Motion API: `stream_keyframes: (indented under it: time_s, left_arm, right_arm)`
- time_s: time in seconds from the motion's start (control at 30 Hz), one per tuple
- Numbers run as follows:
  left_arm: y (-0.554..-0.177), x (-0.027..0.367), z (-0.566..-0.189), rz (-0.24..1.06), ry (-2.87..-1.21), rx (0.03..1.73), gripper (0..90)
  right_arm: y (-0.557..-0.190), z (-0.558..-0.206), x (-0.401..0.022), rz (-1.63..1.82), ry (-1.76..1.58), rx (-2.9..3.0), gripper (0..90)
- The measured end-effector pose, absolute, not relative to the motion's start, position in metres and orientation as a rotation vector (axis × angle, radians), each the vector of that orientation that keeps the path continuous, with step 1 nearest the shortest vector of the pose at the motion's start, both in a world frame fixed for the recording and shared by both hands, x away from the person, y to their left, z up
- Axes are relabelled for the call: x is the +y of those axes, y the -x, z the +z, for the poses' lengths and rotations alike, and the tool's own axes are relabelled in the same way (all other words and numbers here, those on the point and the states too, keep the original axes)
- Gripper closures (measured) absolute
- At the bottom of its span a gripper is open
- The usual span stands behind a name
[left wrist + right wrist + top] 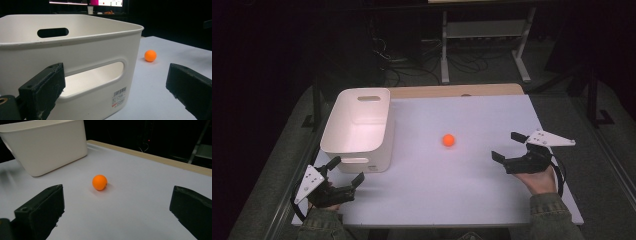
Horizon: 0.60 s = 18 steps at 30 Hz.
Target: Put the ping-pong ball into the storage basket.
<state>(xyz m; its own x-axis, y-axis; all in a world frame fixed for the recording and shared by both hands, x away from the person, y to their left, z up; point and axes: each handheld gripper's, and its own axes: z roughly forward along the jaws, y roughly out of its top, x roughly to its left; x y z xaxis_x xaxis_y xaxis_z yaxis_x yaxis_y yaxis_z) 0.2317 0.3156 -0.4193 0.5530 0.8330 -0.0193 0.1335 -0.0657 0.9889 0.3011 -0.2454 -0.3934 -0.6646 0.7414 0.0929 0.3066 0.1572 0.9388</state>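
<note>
Two grippers sit at the table's near edge, one by each near corner, both with jaws apart and nothing between them. The left gripper [346, 170] rests by the near left corner, just in front of the bin [357, 127] (its near wall with the handle slot faces that gripper). The right gripper [508, 146] lies toward the right edge, pointing at the ball [448, 140]. That ball, orange, rests on the bare table [472, 115] near its middle, well apart from both grippers. The bin stands along the left edge, reaching toward the far left corner.
</note>
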Motion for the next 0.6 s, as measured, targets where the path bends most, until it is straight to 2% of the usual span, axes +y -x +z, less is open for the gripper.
stream_keyframes:
  time_s: [0.6]
  left_arm:
    - [-0.232,0.315,-0.4196,0.703,-1.55,0.85,1.8]
  right_arm:
    - [-0.2986,-0.3948,-0.2427,1.486,-1.005,2.08,0.0]
